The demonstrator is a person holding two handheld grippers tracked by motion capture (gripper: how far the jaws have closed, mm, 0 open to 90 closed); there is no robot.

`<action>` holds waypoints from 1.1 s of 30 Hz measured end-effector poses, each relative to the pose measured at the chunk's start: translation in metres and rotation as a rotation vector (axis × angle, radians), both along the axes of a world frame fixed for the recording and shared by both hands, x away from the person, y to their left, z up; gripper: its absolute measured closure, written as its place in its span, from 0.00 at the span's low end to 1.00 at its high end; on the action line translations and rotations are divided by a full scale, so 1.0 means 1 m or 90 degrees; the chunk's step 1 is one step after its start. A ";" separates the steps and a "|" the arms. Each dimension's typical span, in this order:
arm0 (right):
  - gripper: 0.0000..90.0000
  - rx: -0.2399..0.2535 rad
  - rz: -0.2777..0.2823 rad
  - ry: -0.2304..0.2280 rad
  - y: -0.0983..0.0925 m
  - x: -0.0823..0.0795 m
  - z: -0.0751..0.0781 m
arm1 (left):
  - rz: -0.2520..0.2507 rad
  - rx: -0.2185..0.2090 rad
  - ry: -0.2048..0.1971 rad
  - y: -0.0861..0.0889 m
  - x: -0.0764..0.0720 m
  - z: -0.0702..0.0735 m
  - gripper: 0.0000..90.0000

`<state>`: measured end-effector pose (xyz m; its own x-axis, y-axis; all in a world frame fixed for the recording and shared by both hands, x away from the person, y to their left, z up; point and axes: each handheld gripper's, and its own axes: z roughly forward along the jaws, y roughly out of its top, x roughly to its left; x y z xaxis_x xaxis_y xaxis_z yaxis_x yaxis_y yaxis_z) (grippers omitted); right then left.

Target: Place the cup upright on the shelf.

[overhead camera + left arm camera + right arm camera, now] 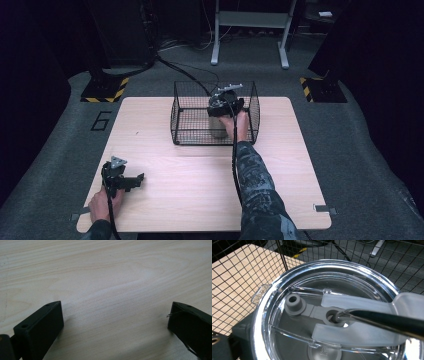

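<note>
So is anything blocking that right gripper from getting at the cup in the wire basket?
Nothing visible does. The right gripper has reached in through the wire basket's open top and sits right at the cup, its clear lid close below the camera.

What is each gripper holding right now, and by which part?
The right gripper has a lidded cup between its jaws inside the wire basket, apparently around its upper body. The left gripper is open, holding nothing.

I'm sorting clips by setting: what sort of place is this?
Probably a lab or recording studio: a light wooden table on grey carpet, yellow-and-black striped stand bases, and dark surroundings.
</note>
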<state>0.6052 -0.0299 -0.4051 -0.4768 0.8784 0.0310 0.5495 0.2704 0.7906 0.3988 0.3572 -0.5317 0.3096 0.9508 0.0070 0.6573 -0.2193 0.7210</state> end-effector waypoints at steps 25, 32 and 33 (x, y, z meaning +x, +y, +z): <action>0.00 0.021 0.020 0.070 -0.028 -0.021 0.026 | 0.006 -0.005 -0.002 -0.001 0.000 -0.001 0.00; 0.00 0.022 0.040 0.061 -0.040 -0.036 0.038 | 0.006 -0.005 -0.002 -0.001 0.000 -0.001 0.00; 0.00 0.029 0.047 0.057 -0.042 -0.043 0.043 | 0.005 -0.005 -0.003 -0.001 0.000 -0.001 0.00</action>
<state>0.5621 -0.0719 -0.3622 -0.5337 0.8377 0.1157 0.5982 0.2772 0.7519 0.3987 0.3563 -0.5325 0.3016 0.9534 0.0009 0.6557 -0.2081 0.7257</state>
